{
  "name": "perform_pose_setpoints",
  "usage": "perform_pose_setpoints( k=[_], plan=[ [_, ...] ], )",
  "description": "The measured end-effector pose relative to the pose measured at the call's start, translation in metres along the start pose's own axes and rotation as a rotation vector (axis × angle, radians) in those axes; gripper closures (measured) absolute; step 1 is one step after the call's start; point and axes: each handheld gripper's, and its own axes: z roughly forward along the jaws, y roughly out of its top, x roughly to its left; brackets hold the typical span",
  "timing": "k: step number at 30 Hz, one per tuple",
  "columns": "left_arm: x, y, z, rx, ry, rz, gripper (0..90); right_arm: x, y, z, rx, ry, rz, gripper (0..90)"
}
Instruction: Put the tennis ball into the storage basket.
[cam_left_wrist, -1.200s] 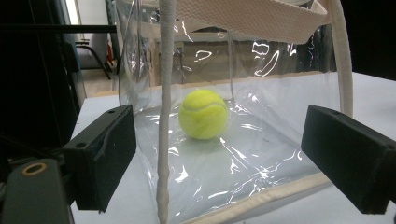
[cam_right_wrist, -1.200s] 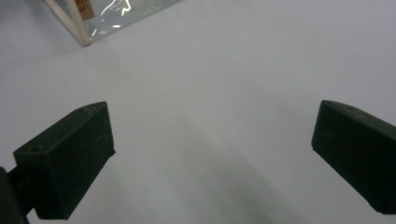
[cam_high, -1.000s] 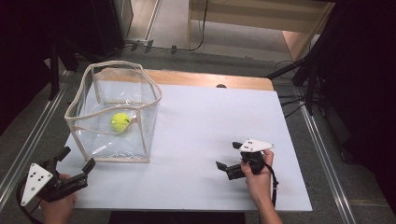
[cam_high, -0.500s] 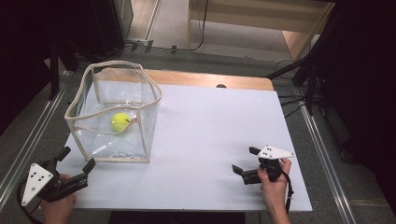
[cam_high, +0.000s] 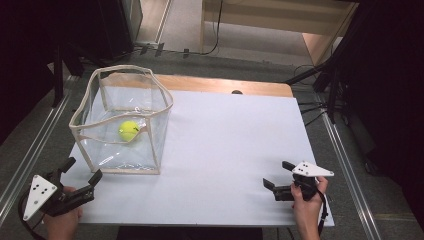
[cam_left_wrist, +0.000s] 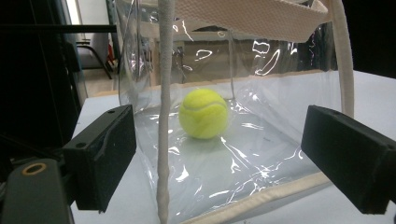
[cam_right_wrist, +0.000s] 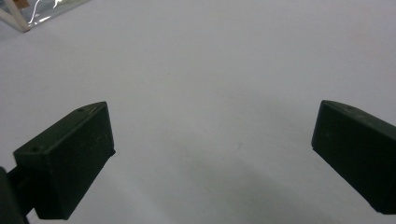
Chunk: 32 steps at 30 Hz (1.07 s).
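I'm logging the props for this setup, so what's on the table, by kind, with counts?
Tennis ball: 1, yellow-green, lying inside the bag
Clear bag: 1, transparent with cream trim, standing open at the table's left
Grippers: 2, left gripper and right gripper, both with jaws apart and holding nothing
Total: 4

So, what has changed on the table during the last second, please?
The right gripper moved back toward the person's edge of the white table and outward to the right, open and empty. It took hold of nothing. The left gripper stayed by the near-left corner, fingers apart, facing the clear plastic bin with beige trim. The yellow-green tennis ball stayed inside the bin.
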Motion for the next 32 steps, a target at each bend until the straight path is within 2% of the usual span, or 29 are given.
perform_pose_setpoints(
  k=[7, 21, 26, 28, 32],
  plan=[
    [0.000, 0.000, 0.000, 0.000, -0.001, -0.004, 10.4, -0.009, -0.009, -0.009, -0.027, -0.019, 0.020, 0.0],
    [0.002, 0.000, 0.000, -0.003, -0.008, -0.006, 10.4, -0.022, -0.023, -0.029, -0.098, -0.051, 0.094, 0.0],
    [0.002, 0.000, 0.000, -0.003, -0.009, -0.008, 10.4, -0.024, -0.026, -0.028, -0.109, -0.066, 0.101, 0.0],
    [0.002, 0.000, 0.000, -0.004, -0.009, -0.009, 10.4, -0.023, -0.026, -0.027, -0.101, -0.082, 0.084, 0.0],
    [0.002, 0.000, 0.000, -0.004, -0.009, -0.008, 10.4, -0.022, -0.026, -0.025, -0.100, -0.088, 0.082, 0.0]
  ],
)
